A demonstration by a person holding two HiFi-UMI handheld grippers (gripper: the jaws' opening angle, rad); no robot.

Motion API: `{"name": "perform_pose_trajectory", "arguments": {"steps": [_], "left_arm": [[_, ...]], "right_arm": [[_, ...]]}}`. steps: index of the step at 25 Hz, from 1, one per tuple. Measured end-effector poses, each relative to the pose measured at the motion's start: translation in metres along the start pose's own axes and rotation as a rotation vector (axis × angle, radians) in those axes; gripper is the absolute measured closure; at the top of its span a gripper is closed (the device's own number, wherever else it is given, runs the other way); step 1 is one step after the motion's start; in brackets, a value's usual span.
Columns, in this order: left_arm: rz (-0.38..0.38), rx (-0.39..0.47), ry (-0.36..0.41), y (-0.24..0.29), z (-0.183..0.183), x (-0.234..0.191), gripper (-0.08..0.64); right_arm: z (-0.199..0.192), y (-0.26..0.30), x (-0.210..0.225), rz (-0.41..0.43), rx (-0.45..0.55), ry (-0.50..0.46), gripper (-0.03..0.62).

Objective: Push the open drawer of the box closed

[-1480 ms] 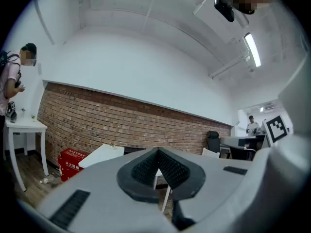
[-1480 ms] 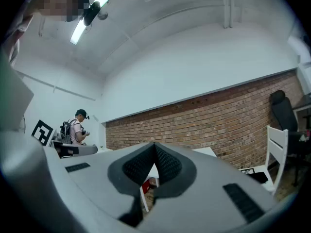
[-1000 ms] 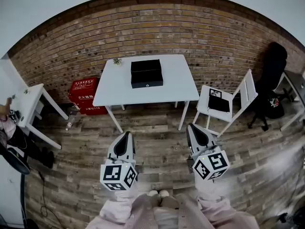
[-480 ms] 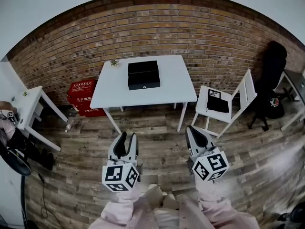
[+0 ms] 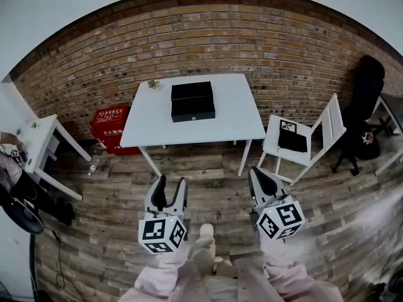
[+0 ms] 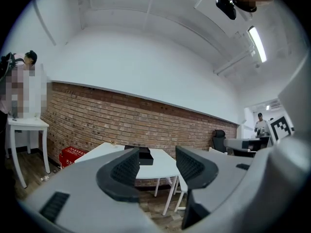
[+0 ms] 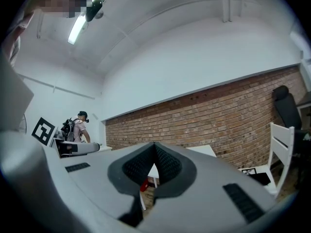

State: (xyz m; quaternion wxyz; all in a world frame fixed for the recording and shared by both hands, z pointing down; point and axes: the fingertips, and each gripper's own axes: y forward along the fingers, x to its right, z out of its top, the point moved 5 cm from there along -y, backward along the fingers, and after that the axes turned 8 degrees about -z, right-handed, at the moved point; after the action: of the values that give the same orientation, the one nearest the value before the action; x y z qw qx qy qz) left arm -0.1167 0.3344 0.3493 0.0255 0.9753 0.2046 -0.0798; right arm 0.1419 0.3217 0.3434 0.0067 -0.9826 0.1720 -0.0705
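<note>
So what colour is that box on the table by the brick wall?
The box is black, on a white table. The head view shows it best.

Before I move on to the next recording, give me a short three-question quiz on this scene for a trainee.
1. Multiple choice: what does the black box stand on? A) the white table B) a white chair C) a shelf
2. True or false: the right gripper has its jaws together with nothing between them.
3. Short answer: what colour is the low box standing left of the table in the head view?

Key: 1 A. 2 true. 3 red.
</note>
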Motion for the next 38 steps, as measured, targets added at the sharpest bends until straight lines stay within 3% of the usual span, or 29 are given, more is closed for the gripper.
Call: {"name": "perform_pose_trajectory", "arguments": {"steps": [19,38], "left_arm": [[0.001,-0.077,-0.046,0.129,-0.013,-0.083,0.337],[-0.047,-0.168,-0.102,0.234,-0.035,-0.145,0.342]], "right_arm": [[-0.015,0.149,0.026,-0.004,-0.041,0.023,0.591],[-0.036,0.252,0.046,-0.060,-0.094,0.020,0.591]]}}
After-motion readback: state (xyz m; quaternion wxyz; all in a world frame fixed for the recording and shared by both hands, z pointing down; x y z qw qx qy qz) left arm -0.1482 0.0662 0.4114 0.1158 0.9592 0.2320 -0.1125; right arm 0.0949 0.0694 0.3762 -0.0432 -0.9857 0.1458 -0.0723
